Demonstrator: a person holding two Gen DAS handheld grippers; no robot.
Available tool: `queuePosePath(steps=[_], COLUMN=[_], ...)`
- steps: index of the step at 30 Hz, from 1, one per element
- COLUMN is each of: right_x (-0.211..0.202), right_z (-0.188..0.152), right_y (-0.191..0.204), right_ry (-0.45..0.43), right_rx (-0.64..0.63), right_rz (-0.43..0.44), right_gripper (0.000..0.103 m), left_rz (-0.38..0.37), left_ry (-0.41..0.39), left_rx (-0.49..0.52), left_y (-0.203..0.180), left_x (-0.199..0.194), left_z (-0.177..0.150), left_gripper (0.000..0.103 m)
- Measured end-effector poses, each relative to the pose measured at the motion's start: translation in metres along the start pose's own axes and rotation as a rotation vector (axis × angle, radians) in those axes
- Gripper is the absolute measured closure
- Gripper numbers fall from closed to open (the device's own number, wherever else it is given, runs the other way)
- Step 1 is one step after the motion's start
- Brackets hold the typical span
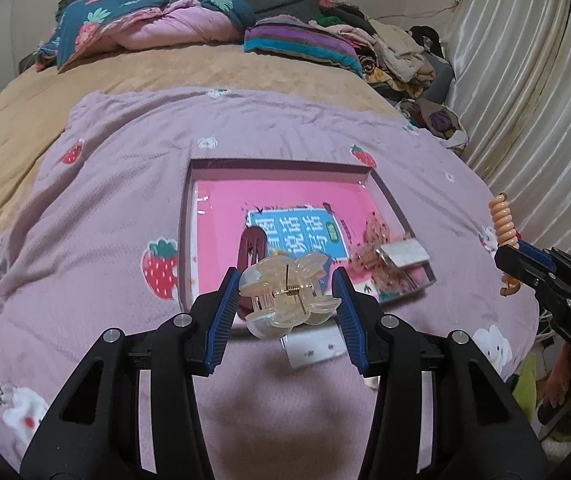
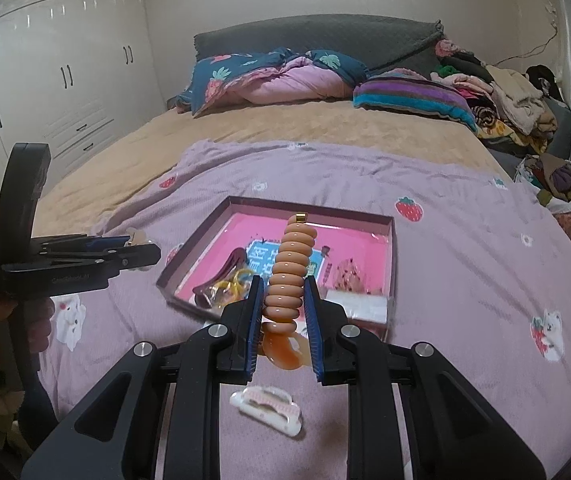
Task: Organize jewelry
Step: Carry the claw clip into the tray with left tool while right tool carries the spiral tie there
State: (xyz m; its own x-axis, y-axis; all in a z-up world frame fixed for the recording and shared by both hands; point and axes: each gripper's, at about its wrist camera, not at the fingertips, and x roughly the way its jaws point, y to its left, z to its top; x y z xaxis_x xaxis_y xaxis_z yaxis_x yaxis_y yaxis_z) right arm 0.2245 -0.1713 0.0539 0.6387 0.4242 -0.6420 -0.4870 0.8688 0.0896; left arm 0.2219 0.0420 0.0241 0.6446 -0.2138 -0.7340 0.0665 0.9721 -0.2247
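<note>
A: From the left wrist view, the left gripper (image 1: 285, 292) has its fingers spread, and the cream claw clip (image 1: 287, 294) sits between them; whether they touch it I cannot tell. The tray (image 1: 189, 216) lies just beyond.

B: From the right wrist view, the right gripper (image 2: 284, 320) is clenched on the orange spiral hair tie (image 2: 290, 270), above the tray's near edge. I'd carry it forward and let go low over bare tray floor.
</note>
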Motion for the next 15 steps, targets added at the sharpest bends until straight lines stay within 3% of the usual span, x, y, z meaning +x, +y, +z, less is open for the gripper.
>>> queuePosePath(steps=[15], right_x=[0.051], right_z=[0.027], right_y=[-0.009], right_ry=[0.022], right_rx=[-0.007], right_rz=[0.01], right_gripper=[0.083], left_rz=[0.032], left_ry=[0.028], left_rx=[-0.014], left_y=[0.01], left_x=[0.048], left_z=[0.021], left_gripper=[0.064])
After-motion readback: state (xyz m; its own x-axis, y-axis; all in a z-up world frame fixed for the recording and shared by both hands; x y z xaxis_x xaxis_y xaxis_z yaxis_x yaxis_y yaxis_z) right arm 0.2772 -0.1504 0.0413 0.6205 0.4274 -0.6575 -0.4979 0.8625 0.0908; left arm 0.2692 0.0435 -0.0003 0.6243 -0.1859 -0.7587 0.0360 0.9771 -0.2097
